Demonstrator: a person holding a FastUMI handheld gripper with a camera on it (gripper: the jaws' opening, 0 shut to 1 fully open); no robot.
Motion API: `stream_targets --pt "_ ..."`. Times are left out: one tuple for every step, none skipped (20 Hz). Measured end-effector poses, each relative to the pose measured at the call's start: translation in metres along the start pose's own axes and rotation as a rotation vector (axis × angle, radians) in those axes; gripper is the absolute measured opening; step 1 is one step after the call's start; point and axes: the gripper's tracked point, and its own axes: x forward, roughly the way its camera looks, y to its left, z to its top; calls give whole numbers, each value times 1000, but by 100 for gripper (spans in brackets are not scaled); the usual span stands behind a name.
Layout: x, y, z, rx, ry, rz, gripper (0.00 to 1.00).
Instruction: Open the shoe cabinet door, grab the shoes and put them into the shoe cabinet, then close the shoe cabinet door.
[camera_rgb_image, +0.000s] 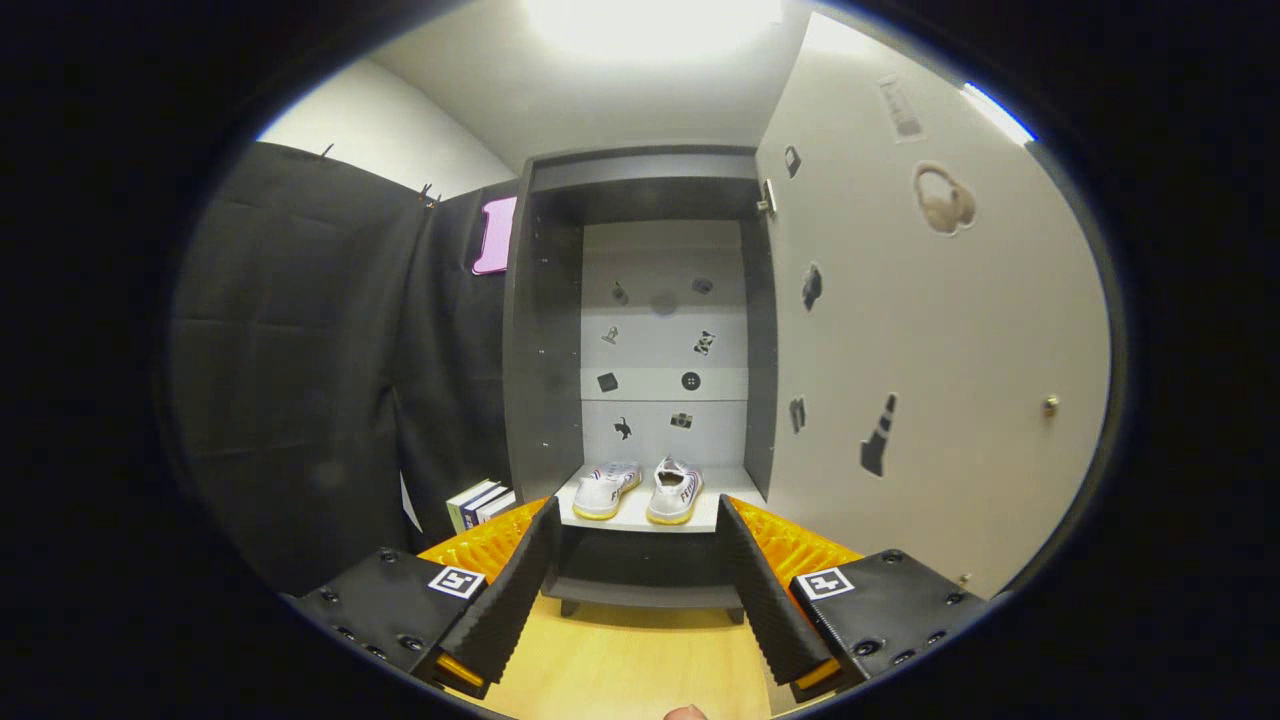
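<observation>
No legible text (shoes' (640, 490) side lettering too small to read).

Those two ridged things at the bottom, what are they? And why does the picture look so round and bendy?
They are the two fingers of a hand-held gripper, a pinching tool that a person carries. A small camera rides on it and looks forward along the fingers, and its lens bends everything into a round shape.

The fingers are spread apart and nothing is between them, so the tool holds nothing.

Beyond the fingers stands a grey shoe cabinet. Its door is swung open to the right, with little picture stickers on it. A pair of white shoes sits side by side on a shelf inside. So the shoes are already put away, and the door has not yet been closed.

Left of the cabinet, a few books stand by the black cloth wall. Below is a wooden floor.
</observation>
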Motion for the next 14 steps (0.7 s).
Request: stream_targets --pt "-13 -8 2 3 -2 -5 97" --pt "-24 -17 5 7 -6 -12 97" --pt "-35 -27 8 6 -14 -20 97" --pt "-44 -37 9 3 -19 -26 97" --pt "-54 -47 11 3 -24 -28 97" --pt "-64 -56 13 4 -26 -24 97" --pt "-72 -64 16 9 -24 -19 97" --pt "-80 -71 17 10 -19 -1 97" --pt "-89 -78 20 5 -20 14 97" --pt "-91 -84 21 8 -20 41 96" --pt "-93 -87 23 16 -20 68 96" --pt "-99 -89 27 25 -23 98 96" --pt "-104 -92 31 31 -30 126 95" --pt "-109 -98 35 39 -35 144 95"
